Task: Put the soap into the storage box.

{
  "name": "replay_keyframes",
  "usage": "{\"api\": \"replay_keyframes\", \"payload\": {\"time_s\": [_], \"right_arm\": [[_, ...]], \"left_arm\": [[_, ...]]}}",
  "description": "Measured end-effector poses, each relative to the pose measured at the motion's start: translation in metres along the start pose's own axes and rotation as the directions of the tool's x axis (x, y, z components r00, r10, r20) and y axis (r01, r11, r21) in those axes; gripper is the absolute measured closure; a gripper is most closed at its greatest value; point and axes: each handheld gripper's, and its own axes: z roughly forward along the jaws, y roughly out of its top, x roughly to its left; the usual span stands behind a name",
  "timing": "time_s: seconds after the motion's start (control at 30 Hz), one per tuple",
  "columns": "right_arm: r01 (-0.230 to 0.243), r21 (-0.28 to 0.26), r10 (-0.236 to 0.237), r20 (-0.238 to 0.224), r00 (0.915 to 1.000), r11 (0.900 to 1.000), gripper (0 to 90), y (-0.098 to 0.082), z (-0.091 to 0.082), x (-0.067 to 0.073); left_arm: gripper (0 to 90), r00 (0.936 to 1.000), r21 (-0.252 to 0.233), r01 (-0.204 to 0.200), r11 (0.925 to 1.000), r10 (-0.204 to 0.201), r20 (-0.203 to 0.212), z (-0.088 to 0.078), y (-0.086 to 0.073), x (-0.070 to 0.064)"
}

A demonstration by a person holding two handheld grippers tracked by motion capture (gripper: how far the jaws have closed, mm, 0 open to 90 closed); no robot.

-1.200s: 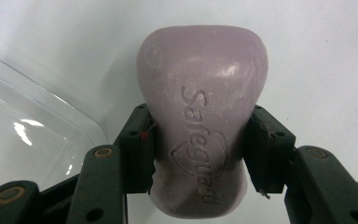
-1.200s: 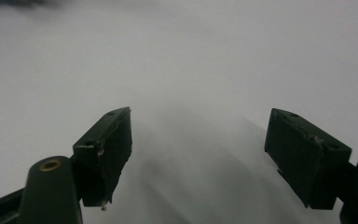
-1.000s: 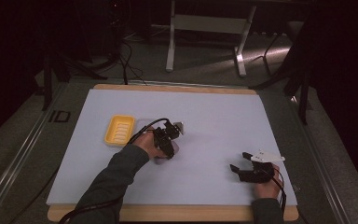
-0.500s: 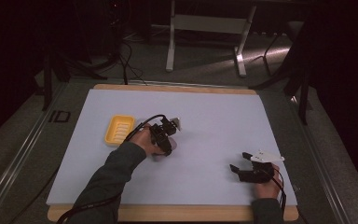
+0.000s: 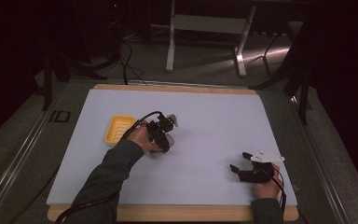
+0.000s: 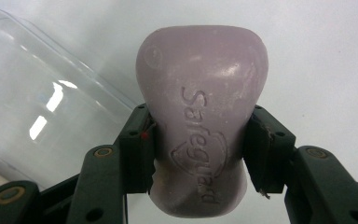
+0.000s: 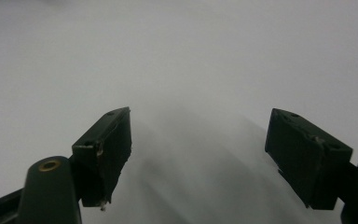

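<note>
Left gripper [image 6: 196, 154] is clamped on a lilac bar of soap [image 6: 200, 116], jaws pressing both long sides, embossed lettering facing the camera. From above, that gripper [image 5: 162, 136] sits left of centre on the white table sheet [image 5: 214, 116], just beside the yellow soap dish [image 5: 118, 129]; the soap itself is too small to make out there. A clear plastic lid [image 6: 37, 107] lies on the sheet next to the soap. Right gripper [image 7: 198, 154] rests near the right front corner [image 5: 243, 164], jaws spread wide with nothing between them.
</note>
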Motion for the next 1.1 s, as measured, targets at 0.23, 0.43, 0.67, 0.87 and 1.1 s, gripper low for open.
{"api": "replay_keyframes", "payload": {"time_s": [0.23,0.43,0.67,0.87,1.1], "right_arm": [[-0.001,-0.001,0.001,0.000,1.0000,1.000,22.3,0.000,0.000,0.000],[0.001,-0.001,-0.001,0.000,1.0000,1.000,22.3,0.000,0.000,0.000],[0.001,-0.001,-0.001,0.000,1.0000,1.000,22.3,0.000,0.000,0.000],[0.002,-0.001,-0.002,0.000,1.0000,1.000,22.1,0.000,0.000,0.000],[0.004,0.000,-0.004,-0.001,1.0000,1.000,22.1,0.000,0.000,0.000]], "left_arm": [[49.8,0.9997,-0.015,0.023,0.9996,-0.023,-0.005,-0.007,-0.004,0.009],[49.9,0.9988,-0.022,0.048,0.9986,-0.048,-0.010,-0.011,-0.010,0.016],[49.9,0.9977,-0.031,0.066,0.9973,-0.067,-0.012,-0.017,-0.014,0.024],[49.8,0.9965,-0.041,0.082,0.9958,-0.082,-0.015,-0.021,-0.018,0.028],[49.9,0.9954,-0.042,0.092,0.9949,-0.093,-0.022,-0.024,-0.021,0.032]]}}
